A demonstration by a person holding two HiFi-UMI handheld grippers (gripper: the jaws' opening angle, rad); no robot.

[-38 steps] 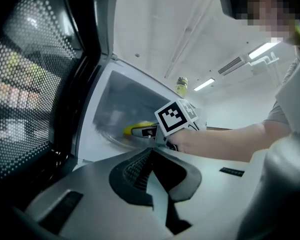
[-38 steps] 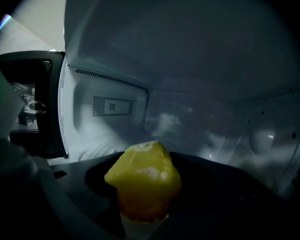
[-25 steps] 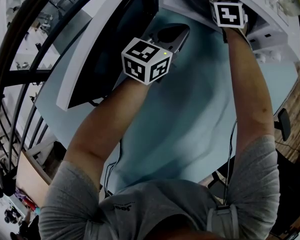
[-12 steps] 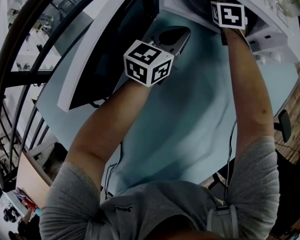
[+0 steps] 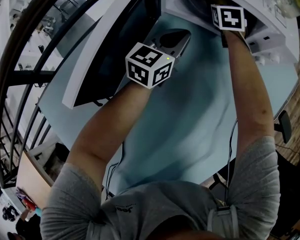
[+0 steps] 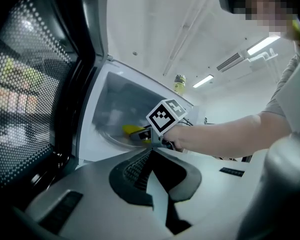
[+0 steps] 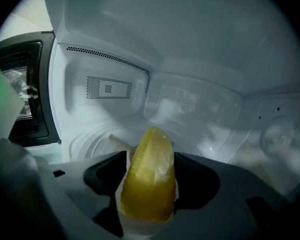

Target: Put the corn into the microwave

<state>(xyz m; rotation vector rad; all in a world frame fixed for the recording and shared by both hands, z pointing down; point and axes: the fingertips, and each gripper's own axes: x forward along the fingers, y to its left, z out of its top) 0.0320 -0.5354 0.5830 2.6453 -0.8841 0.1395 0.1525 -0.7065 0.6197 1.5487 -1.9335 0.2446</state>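
Inside the open white microwave (image 7: 190, 44), the right claw (image 7: 150, 156) is opening around the yellow corn cob (image 7: 147, 184) it carries above the glass turntable (image 7: 92, 136), so release looks underway and a straight withdrawal should come next; the left claw (image 6: 151, 151) idles pressed together, empty.

The left gripper (image 6: 151, 151) has its jaws together and empty, pointing at the open microwave (image 6: 121, 100). Its mesh door (image 6: 30, 99) stands at the left. Inside, the right gripper (image 6: 142, 135) is opening its jaws with the yellow corn (image 6: 131, 130) between them.
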